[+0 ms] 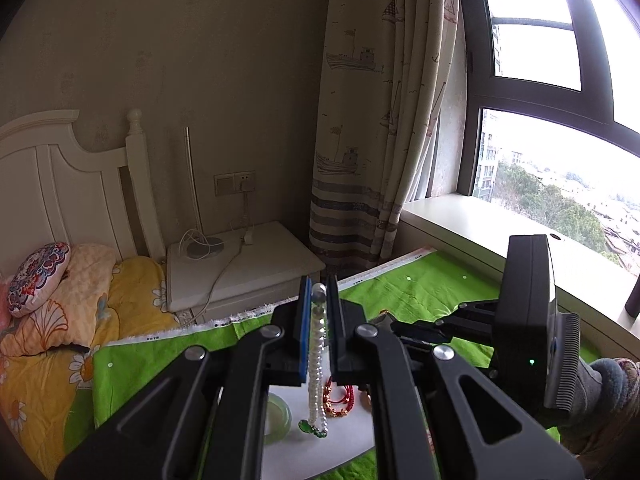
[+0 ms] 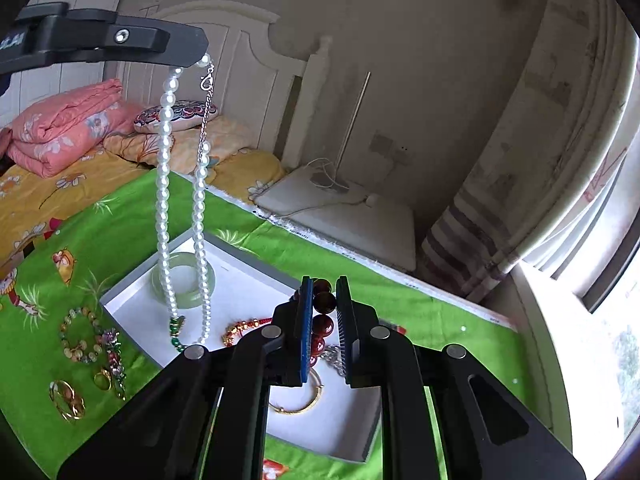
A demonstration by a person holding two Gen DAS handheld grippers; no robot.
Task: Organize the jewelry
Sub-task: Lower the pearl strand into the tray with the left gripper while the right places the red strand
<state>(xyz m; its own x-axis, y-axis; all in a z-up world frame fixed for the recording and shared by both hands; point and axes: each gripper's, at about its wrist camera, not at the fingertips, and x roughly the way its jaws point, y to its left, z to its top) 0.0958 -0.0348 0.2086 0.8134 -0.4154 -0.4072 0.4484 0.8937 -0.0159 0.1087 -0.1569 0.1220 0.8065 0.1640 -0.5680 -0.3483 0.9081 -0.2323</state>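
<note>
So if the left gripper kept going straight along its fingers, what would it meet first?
Probably the white nightstand: the left gripper, shut on the pearl necklace, points past the green cloth's edge towards it. Depth is unclear.

Perhaps "LAI" on left gripper (image 2: 192, 54)

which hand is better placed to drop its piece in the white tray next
Left, probably. The left gripper holds the pearl necklace hanging over the white tray, its green pendant near the floor. The right gripper pinches dark red beads.
</note>
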